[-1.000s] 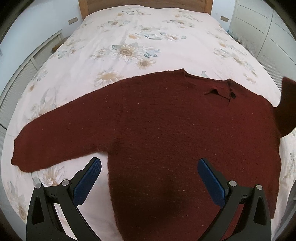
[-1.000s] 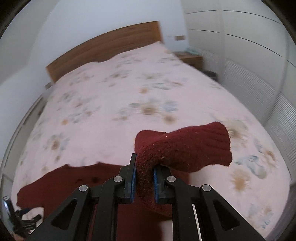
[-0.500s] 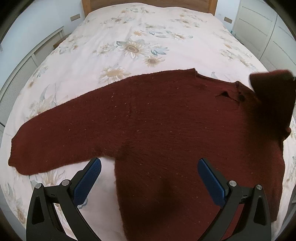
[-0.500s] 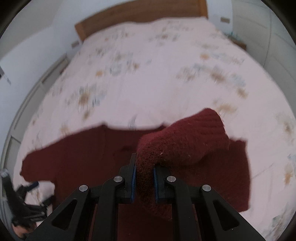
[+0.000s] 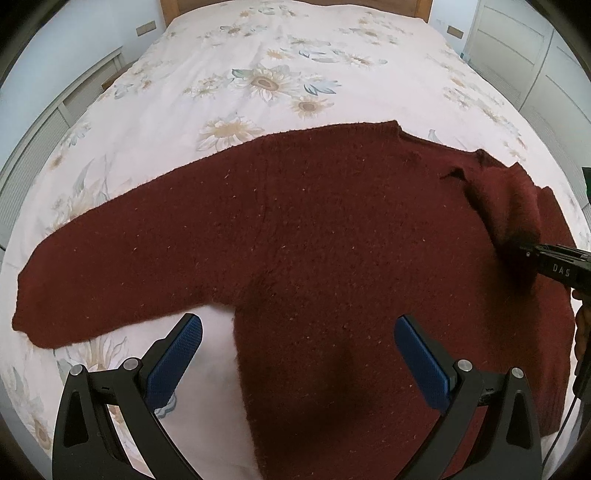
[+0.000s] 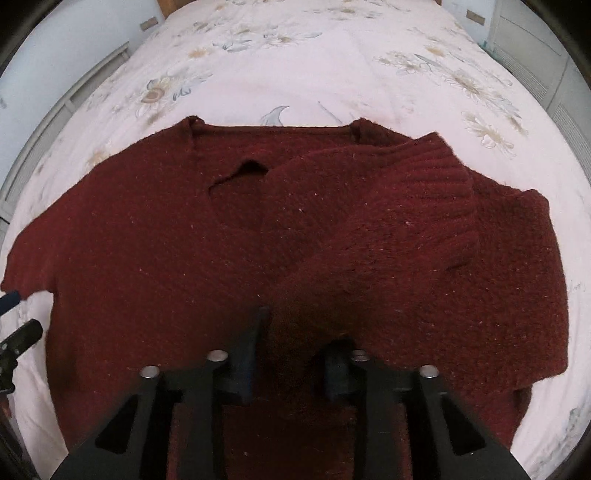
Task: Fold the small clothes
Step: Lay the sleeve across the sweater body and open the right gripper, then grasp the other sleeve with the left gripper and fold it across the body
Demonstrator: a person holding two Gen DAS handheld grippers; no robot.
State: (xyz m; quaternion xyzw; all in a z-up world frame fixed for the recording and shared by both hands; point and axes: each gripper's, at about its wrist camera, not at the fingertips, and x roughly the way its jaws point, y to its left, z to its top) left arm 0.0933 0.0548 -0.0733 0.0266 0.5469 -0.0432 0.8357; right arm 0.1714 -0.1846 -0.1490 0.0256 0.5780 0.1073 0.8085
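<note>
A dark red knitted sweater lies flat on the bed, its left sleeve stretched out to the left. My left gripper is open and empty above the sweater's lower hem. The right sleeve is folded across the chest, cuff near the collar. My right gripper has its jaws parted a little, with the sleeve's fabric still lying between them. It also shows in the left wrist view at the right edge.
The bed has a white floral cover and a wooden headboard at the far end. White cupboards stand at the right and a low white unit at the left.
My right gripper carried the right sleeve from the air leftward and down onto the sweater's chest, and its jaws have parted. My left gripper stayed open and moved slightly forward.
</note>
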